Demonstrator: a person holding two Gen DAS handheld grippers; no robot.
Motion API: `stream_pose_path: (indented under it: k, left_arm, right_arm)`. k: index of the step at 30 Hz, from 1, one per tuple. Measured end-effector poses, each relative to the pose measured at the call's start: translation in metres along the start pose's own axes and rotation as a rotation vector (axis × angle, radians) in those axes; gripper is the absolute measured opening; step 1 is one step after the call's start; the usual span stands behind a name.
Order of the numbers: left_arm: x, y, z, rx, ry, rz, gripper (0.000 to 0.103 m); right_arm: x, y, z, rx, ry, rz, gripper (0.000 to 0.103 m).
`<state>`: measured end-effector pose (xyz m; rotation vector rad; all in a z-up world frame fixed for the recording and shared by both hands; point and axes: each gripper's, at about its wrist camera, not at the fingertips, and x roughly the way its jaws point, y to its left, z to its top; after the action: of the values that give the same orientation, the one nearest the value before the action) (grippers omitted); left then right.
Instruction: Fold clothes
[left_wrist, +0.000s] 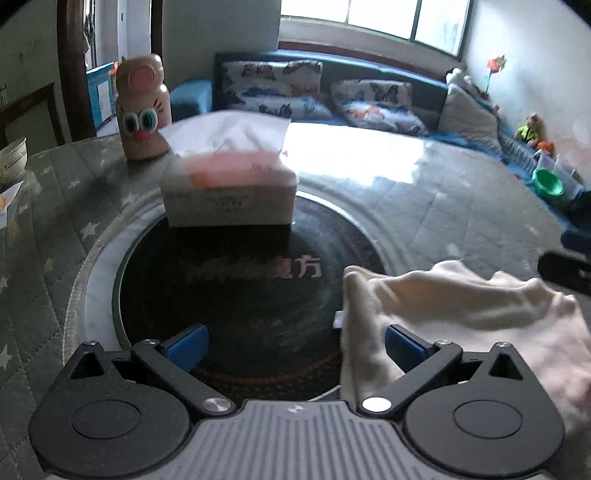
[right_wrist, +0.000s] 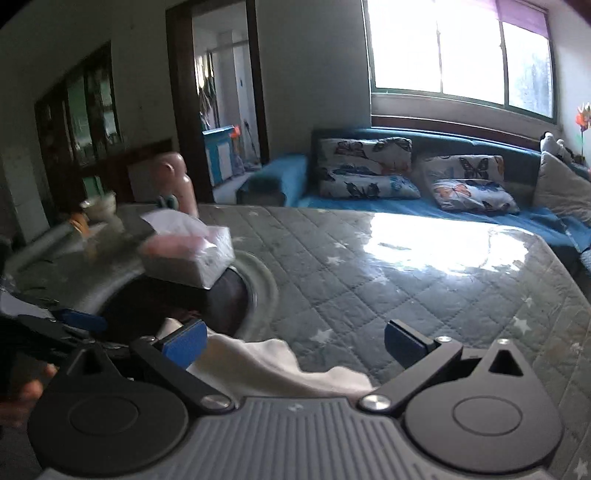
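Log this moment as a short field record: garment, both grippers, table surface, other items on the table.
garment: cream cloth, bunched, lying partly over the dark round hotplate
left gripper: open, its right finger by the cloth's edge, holding nothing
right gripper: open, above the cloth, holding nothing
surface: grey quilted star-print table cover
other items: tissue box on the hotplate's far edge; pink cartoon bottle behind it

left gripper (left_wrist: 293, 349) jaws apart, right gripper (right_wrist: 295, 345) jaws apart
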<state>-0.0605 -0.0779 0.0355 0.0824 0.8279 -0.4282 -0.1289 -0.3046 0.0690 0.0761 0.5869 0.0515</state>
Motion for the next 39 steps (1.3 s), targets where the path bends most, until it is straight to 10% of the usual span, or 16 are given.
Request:
stream_pose_path:
  k: [8, 39]
  left_arm:
    - [-0.036, -0.003, -0.021, 0.015, -0.058, 0.008, 0.103]
    - [-0.097, -0.009, -0.083, 0.045, -0.078, 0.050, 0.103]
  right_arm:
    - [-0.063, 0.008, -0.031, 0.030, -0.192, 0.023, 0.103]
    - [-0.108, 0.082, -0.092, -0.221, 0.162, -0.011, 0.103]
